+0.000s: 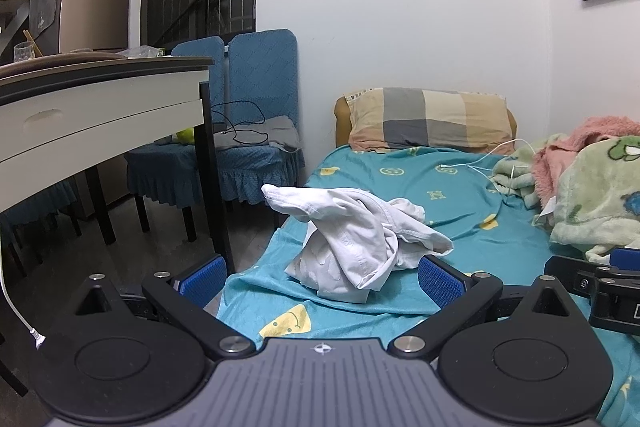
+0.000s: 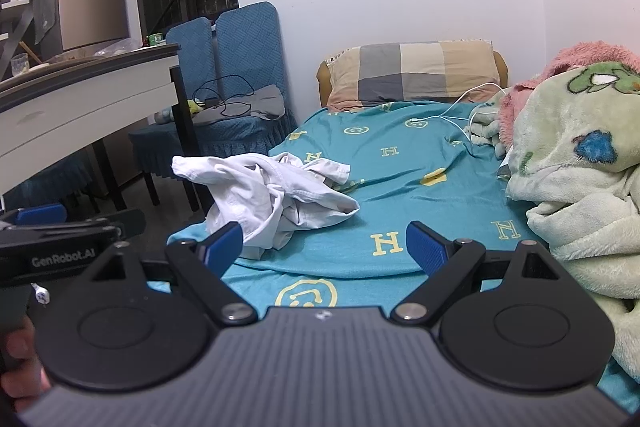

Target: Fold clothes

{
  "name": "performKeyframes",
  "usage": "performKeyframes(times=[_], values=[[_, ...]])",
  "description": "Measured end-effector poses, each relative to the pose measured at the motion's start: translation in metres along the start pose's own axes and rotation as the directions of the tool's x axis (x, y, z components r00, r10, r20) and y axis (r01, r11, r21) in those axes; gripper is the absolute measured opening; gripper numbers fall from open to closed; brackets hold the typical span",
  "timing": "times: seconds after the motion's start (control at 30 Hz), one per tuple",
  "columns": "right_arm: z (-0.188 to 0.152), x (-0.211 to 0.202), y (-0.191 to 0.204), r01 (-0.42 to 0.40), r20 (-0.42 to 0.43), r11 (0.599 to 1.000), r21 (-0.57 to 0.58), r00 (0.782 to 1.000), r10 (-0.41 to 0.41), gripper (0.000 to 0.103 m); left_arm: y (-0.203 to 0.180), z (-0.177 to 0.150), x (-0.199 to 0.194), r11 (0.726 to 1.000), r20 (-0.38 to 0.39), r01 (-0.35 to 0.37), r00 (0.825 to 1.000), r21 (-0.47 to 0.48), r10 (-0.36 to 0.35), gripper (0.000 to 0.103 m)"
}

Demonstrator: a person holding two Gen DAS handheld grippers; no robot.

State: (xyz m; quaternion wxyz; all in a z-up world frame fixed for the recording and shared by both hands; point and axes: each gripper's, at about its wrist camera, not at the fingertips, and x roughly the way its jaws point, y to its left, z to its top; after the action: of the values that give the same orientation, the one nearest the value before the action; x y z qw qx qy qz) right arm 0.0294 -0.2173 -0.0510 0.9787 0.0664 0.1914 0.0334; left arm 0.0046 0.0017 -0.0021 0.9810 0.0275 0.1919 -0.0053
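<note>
Low in each frame, the left gripper (image 1: pixel 320 281) and right gripper (image 2: pixel 324 247) gape wide, holding nothing; the crumpled white garment (image 1: pixel 356 237) lies mid-frame on the teal bedsheet (image 1: pixel 460 187).

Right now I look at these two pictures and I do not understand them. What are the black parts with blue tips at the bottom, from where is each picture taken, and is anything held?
A person holds one hand-held gripper in each hand; no robot arm is here. Each picture comes from a camera on one gripper, looking forward between its two blue-padded fingers. The first shows the left gripper, the second the right gripper. Both stand open and hold nothing. In front of them, a crumpled white garment lies on a bed with a teal sheet, waiting to be folded. Farther back are a checked pillow and, at the right, fluffy blankets.
</note>
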Motion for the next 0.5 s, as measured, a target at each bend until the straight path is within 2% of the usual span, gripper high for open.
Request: performKeyframes(times=[0.17,0.27,0.4,0.5], values=[[0.001,-0.002,0.0,0.001,0.0,1.0,0.003,1.0,-0.001,0.09,0.005,0.001,0.007,1.0,-0.013,-0.001,1.0,-0.004,0.001,0.103],[0.002,-0.003,0.001,0.006,-0.003,1.0,0.006,1.0,-0.006,0.09,0.011,0.006,0.021,0.999,-0.035,0.014,0.999,-0.039,-0.016,0.103],[0.001,0.0,-0.002,0.016,-0.014,1.0,0.013,1.0,-0.016,0.09,0.017,0.025,0.056,0.995,-0.077,0.037,0.996,-0.087,-0.044,0.103],[0.0,0.003,-0.004,0.024,-0.023,1.0,0.019,0.999,-0.023,0.09,0.024,0.039,0.096,0.988,-0.12,0.046,0.991,-0.148,-0.064,0.103]])
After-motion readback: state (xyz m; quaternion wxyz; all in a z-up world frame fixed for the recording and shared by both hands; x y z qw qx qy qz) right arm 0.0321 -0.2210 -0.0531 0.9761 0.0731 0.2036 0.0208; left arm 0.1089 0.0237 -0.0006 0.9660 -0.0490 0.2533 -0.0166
